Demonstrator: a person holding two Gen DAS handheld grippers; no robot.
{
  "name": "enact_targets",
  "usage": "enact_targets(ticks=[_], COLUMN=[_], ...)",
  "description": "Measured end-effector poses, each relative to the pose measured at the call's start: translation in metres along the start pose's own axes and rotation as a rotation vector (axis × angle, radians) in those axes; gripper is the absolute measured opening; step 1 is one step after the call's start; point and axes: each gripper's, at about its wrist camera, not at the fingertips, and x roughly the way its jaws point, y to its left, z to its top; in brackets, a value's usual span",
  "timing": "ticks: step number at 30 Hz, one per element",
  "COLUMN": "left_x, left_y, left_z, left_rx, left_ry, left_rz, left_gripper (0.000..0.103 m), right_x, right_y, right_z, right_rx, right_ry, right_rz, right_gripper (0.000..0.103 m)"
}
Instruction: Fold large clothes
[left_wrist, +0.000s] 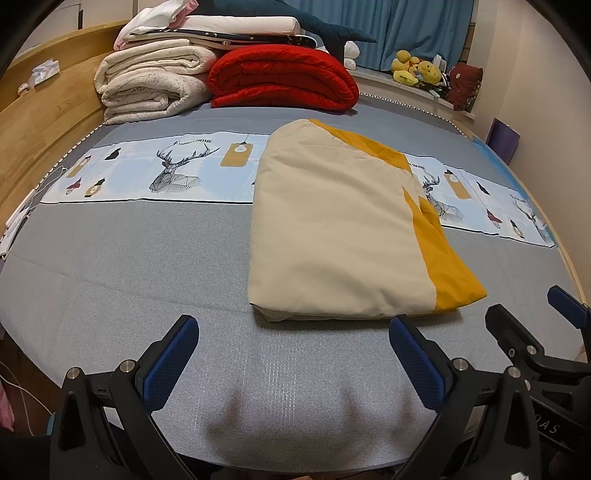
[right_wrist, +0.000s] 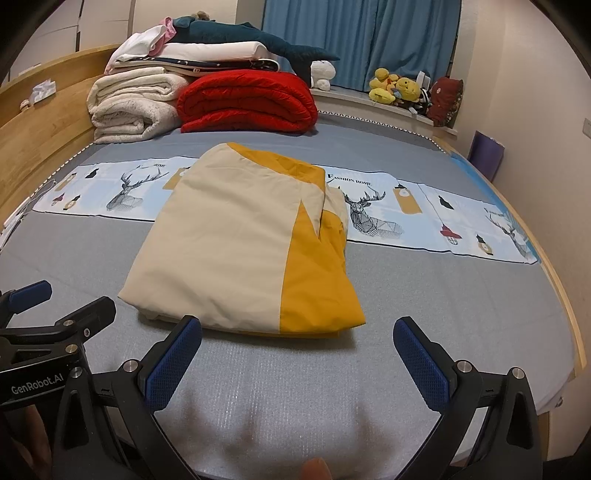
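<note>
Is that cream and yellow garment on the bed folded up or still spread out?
Folded. The cream and yellow garment lies as a compact layered rectangle on the grey bed, stacked edges showing at its near end.

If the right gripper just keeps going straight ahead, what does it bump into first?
Probably the folded cream and yellow cloth. The right gripper is open and empty, and the cloth's near edge lies just beyond its fingertips on the grey bed. If it travels above the bed, it might pass over the cloth.
</note>
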Motion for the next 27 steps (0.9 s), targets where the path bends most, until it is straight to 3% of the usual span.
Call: enact_targets(ticks=[27], left_x=[0.0019], left_y=[0.0007], left_z=[-0.0009], left_rx=[0.001], left_ry=[0.004], left_rz=[-0.002], left_gripper=[0.101], right_x=[0.0003], right_y=[0.0004], right_z=[0.0], right_rx=[-0.002], right_ry=[0.0], right_rz=[-0.002], right_gripper=[0.103])
